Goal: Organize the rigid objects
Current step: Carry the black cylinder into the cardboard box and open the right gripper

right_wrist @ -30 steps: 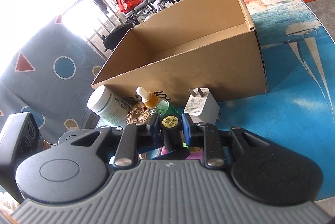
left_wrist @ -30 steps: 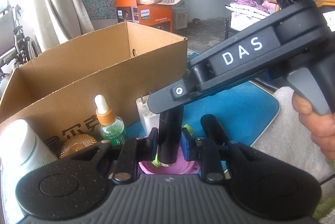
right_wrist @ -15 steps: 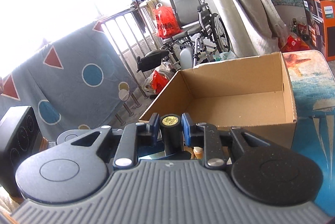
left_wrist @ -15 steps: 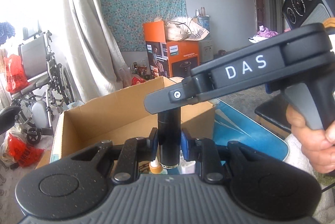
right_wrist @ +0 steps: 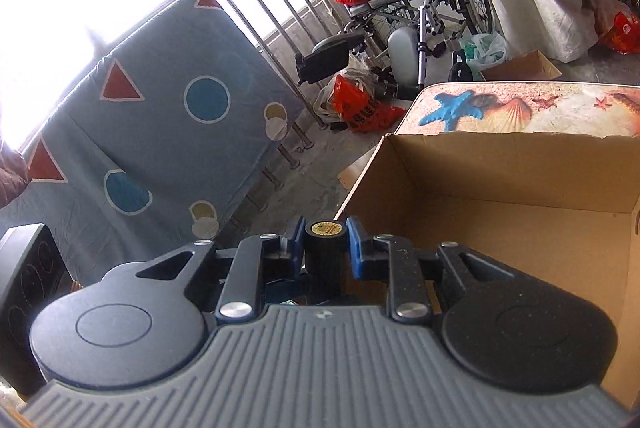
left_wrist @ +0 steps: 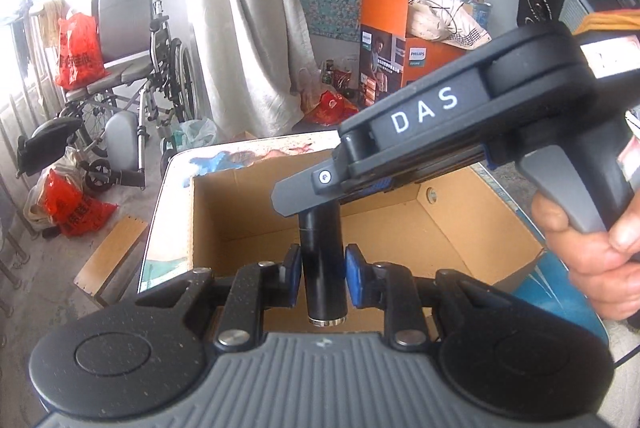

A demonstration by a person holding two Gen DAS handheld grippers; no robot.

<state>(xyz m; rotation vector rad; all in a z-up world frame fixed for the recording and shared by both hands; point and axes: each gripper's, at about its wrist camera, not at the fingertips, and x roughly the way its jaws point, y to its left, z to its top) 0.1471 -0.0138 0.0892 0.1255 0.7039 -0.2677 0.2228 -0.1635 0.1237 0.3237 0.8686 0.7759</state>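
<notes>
Here both grippers hold one thing, a black tube [left_wrist: 323, 268] with a silver ring at one end and a gold sticker on the other end. The left gripper [left_wrist: 320, 270] is closed on the lower part of the tube, with a blue pad [left_wrist: 353, 274] pressing each side. The right gripper [right_wrist: 326, 248] pinches the top part of the same tube [right_wrist: 326, 244], and the gold sticker sits right between its pads. In the left view the right gripper [left_wrist: 440, 136] reaches in from the upper right, with the person's right hand [left_wrist: 592, 260] squeezing its handle. Two grips probably keep the thin tube from tipping or slipping while it is carried.

Just past the left gripper, and below the tube, is the open cardboard box [left_wrist: 400, 228]. The tube hangs over the inside of it, so it looks ready to be let go into the box. The part of the box floor that shows is bare.

Farther off stand a wheelchair [left_wrist: 132, 68], a red plastic bag [left_wrist: 72, 212] on the floor, and an orange Philips box [left_wrist: 392, 48] by the wall.

A second ago the tube was down low on the table among small bottles and a white plug, in front of the box. Now it has been lifted up and moved over the box, and those small things are out of sight.
</notes>
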